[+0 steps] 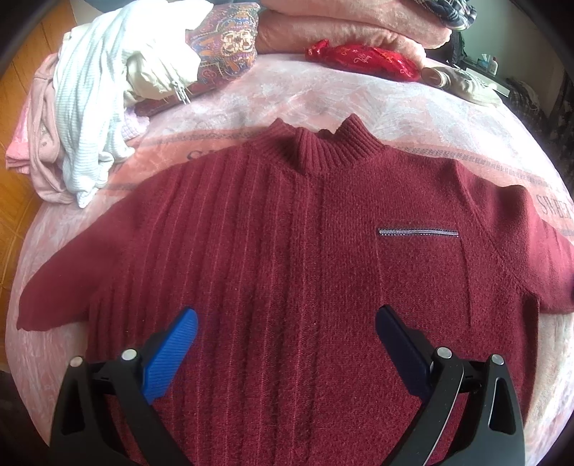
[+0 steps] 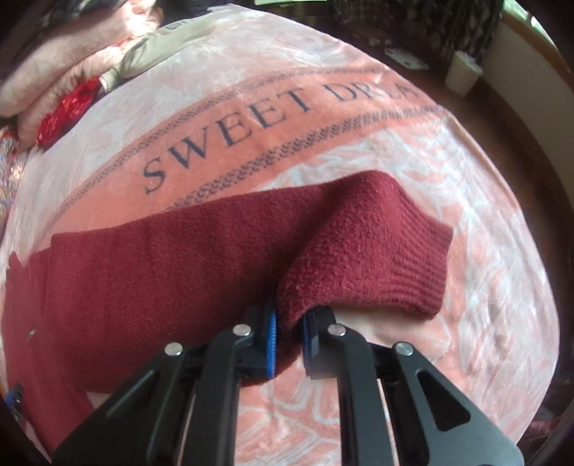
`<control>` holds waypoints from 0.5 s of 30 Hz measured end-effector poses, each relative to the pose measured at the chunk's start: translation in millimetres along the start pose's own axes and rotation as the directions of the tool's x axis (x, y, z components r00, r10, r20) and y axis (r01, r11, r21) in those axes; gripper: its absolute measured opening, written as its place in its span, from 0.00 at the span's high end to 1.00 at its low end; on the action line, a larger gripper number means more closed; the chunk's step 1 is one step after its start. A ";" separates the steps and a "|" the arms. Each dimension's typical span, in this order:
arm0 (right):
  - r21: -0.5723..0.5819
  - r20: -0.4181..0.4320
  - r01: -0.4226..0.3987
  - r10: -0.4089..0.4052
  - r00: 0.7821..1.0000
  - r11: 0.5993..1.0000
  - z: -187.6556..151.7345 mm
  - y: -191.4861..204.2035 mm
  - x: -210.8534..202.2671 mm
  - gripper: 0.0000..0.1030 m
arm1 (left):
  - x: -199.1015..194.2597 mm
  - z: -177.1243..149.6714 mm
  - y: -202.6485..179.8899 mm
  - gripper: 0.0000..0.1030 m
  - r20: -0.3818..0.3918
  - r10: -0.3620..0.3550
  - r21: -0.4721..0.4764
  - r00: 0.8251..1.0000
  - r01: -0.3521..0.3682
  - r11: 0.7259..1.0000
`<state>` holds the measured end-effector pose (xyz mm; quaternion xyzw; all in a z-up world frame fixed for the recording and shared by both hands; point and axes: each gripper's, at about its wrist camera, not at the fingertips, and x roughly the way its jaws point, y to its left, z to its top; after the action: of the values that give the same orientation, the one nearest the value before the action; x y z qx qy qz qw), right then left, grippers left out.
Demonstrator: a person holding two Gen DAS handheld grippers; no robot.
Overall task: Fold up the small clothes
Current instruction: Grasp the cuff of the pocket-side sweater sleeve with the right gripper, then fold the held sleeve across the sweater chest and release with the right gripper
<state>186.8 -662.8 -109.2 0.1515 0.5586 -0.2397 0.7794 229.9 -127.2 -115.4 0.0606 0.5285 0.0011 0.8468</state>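
A dark red knitted sweater [image 1: 287,243] lies flat, front up, on the pink blanket, collar at the far side and both sleeves spread out. My left gripper [image 1: 287,322] hovers over its lower middle with its blue pads wide open and nothing between them. In the right wrist view the sweater's sleeve [image 2: 222,258] stretches across the blanket, and my right gripper [image 2: 288,326] is shut on the sleeve near its ribbed cuff [image 2: 405,272], the fabric bunched up between the blue pads.
A pile of white and pink clothes [image 1: 82,118] sits at the far left beside a patterned cushion [image 1: 226,39]. A red shiny packet [image 1: 362,57] and folded pink blankets [image 1: 344,25] lie at the back. The blanket [image 2: 272,104] reads "SWEET DREA". Dark floor borders the bed's right edge.
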 end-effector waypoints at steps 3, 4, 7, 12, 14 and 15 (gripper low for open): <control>-0.084 0.046 -0.023 0.027 0.999 0.996 -6.8 35.4 -13.0 0.91 | 0.7 1.7 10.6 0.04 -0.003 0.012 -0.018 1.000 -0.012 1.000; -0.114 0.058 -0.030 0.037 0.998 0.993 -8.9 48.7 -18.6 0.91 | 0.9 2.1 14.1 0.04 -0.003 0.017 -0.022 1.000 -0.017 1.000; -0.216 0.084 -0.074 0.094 0.992 0.973 -19.3 101.5 -35.7 0.91 | 0.5 3.0 24.5 0.04 -0.005 0.027 -0.038 1.000 -0.027 0.999; -0.363 0.054 -0.216 0.251 0.966 0.906 -42.5 185.9 -55.6 0.91 | -1.7 3.7 40.8 0.04 -0.003 0.036 -0.056 0.999 -0.036 0.998; -0.426 0.017 -0.245 0.278 0.960 0.871 -58.6 224.4 -59.5 0.91 | -2.8 3.4 46.8 0.04 -0.003 0.038 -0.062 0.999 -0.038 0.997; -0.453 -0.002 -0.254 0.284 0.959 0.855 -67.1 241.1 -59.4 0.91 | -3.4 3.5 49.4 0.04 -0.002 0.039 -0.063 0.999 -0.039 0.997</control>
<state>248.6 -414.5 -82.9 0.0364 0.5464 0.0021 0.8367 234.6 -78.7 -105.7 0.0441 0.5272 0.0345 0.8479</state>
